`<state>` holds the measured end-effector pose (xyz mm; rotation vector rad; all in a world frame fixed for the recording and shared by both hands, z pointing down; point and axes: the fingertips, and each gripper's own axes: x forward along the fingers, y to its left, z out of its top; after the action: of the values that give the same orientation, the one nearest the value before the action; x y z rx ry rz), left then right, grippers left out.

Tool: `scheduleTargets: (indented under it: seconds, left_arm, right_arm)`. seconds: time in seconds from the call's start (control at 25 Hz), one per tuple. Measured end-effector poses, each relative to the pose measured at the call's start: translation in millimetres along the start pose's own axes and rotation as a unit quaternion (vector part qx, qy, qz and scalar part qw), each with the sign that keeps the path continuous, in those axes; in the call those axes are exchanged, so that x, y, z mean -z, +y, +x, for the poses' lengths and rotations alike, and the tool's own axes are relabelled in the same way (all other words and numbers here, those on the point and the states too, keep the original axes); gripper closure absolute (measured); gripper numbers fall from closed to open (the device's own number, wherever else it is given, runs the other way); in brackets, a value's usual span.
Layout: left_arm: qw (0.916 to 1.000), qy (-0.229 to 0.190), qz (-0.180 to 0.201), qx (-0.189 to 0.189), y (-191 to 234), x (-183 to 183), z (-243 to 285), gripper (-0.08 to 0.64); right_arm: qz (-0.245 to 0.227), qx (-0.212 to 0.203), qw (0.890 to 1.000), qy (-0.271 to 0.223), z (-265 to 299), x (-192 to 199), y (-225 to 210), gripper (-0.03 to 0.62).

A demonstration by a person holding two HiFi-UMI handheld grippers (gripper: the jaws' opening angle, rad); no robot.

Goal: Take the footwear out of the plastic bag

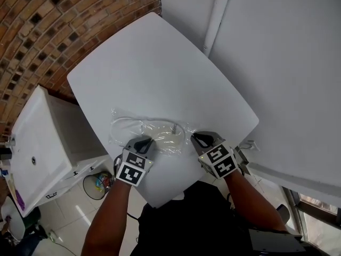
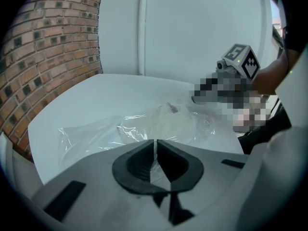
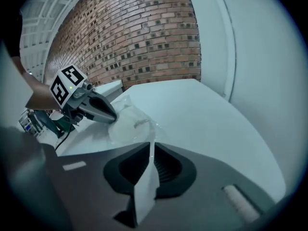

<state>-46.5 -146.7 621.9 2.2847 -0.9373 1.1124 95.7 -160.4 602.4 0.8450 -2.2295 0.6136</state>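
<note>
Lying flat on the white counter (image 1: 160,63), the clear plastic bag (image 1: 139,128) holds pale footwear (image 2: 168,124). The left tool (image 1: 145,143) and right tool (image 1: 198,138) each pinch its film. Only the right gripper view shows a flap drawn through the jaws.

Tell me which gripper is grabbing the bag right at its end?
The right gripper. Its fingers pinch the right end of the clear plastic bag. The left gripper pinches the bag's near edge instead, closer to the middle.
</note>
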Motion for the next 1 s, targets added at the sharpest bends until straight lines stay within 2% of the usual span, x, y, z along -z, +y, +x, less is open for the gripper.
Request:
scheduleTargets:
  seconds: [0.16,0.32,0.44,0.64,0.92,1.0]
  left_arm:
    - [0.9999,-0.011,-0.008,0.001,0,-1,-1,0.532]
    - [0.9988,-0.03,-0.039,0.006,1,-1,-2,0.534]
    - [0.9982,-0.038,-0.046,0.008,1,-1,-3,0.535]
    - [0.9976,-0.043,-0.053,0.011,3,-2,-3,0.538]
    - [0.996,-0.05,-0.072,0.018,5,-3,-3,0.545]
    - [0.9956,-0.051,-0.076,0.018,5,-3,-3,0.545]
  right_arm:
    - [0.041,-0.039,0.998,0.016,19,4,17,0.505]
    - [0.102,-0.074,0.992,0.022,25,5,19,0.505]
    - [0.139,-0.086,0.986,0.031,25,10,15,0.503]
    - [0.138,-0.064,0.988,0.039,20,19,1,0.503]
    - [0.127,-0.072,0.989,0.03,28,11,7,0.503]
    - [0.123,-0.076,0.989,0.025,28,8,9,0.528]
